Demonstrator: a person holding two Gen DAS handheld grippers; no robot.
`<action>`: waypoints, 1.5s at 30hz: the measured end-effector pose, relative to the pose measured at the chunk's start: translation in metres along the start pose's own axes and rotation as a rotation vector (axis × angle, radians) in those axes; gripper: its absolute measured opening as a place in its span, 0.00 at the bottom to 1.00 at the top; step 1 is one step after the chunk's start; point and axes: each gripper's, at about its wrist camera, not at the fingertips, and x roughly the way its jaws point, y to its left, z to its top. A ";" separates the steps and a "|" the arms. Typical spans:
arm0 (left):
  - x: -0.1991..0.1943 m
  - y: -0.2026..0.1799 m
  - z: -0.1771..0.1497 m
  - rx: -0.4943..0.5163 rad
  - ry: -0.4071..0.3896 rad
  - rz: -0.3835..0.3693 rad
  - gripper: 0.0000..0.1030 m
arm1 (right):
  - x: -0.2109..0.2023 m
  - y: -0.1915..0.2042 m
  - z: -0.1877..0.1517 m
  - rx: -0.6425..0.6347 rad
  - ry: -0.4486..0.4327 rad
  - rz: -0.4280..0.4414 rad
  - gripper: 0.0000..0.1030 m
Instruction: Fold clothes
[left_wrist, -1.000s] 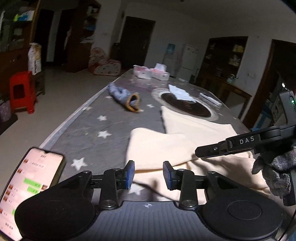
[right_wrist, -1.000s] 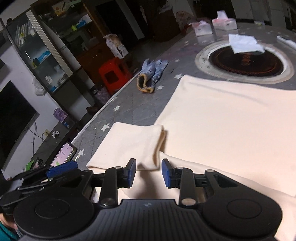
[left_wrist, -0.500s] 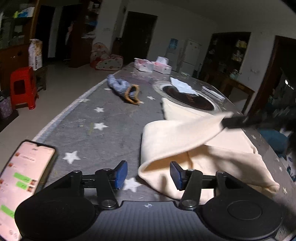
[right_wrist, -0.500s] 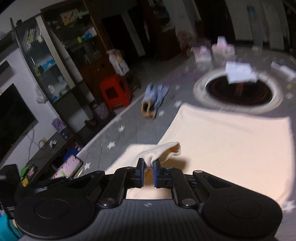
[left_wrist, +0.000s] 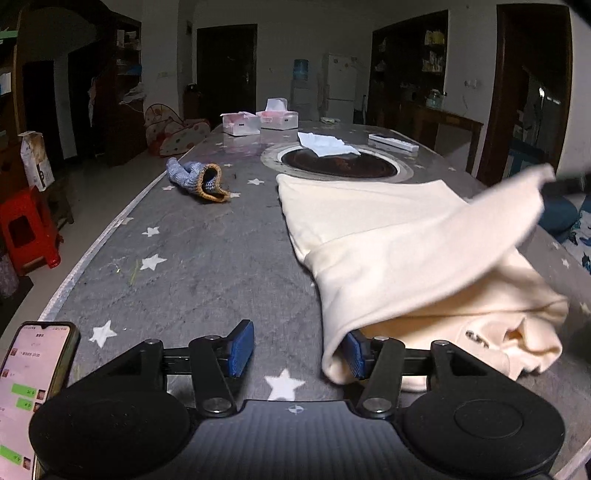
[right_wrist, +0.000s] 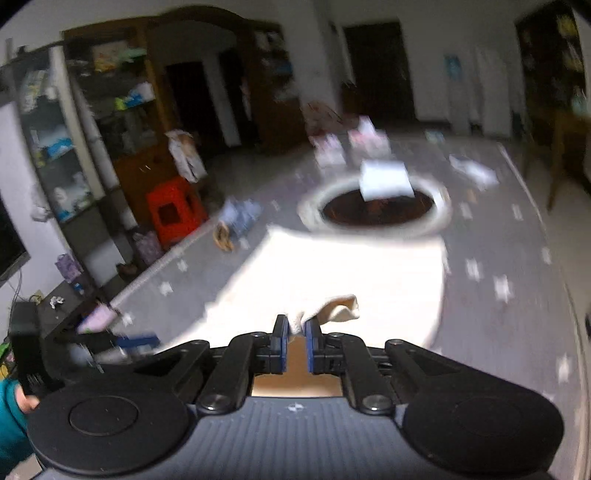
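Note:
A cream garment (left_wrist: 399, 236) lies on the grey star-patterned table (left_wrist: 192, 266). In the left wrist view one sleeve rises from the near fold up to the far right, where the dark tip of my right gripper (left_wrist: 565, 184) holds its end. The right wrist view is blurred; there my right gripper (right_wrist: 295, 332) is shut on a bunched cream sleeve end (right_wrist: 336, 310) above the flat garment (right_wrist: 351, 266). My left gripper (left_wrist: 299, 350) stands open low over the table. The garment's near fold drapes against its right pad (left_wrist: 356, 354), and bare table shows between the jaws.
A blue knitted glove (left_wrist: 195, 179) lies to the left of the garment. A lit phone (left_wrist: 29, 387) sits at the near left table edge. Beyond are a round recessed burner (left_wrist: 340, 166) under white paper (left_wrist: 325, 142), tissue boxes (left_wrist: 258, 120), and a red stool (left_wrist: 26, 229) on the floor.
My right gripper closed on the sleeve end and carried it up and to the right across the garment. My left gripper opened wider, and the cloth that lay between its jaws now lies at its right pad.

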 end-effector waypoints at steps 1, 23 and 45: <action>0.000 0.001 -0.001 0.001 0.004 0.000 0.53 | 0.004 -0.005 -0.009 0.021 0.026 -0.009 0.08; 0.012 -0.008 0.060 0.000 -0.023 -0.247 0.52 | 0.047 -0.013 -0.024 -0.064 0.065 -0.164 0.22; 0.043 -0.020 0.064 0.074 -0.019 -0.233 0.45 | 0.048 -0.014 -0.023 -0.128 0.010 -0.182 0.11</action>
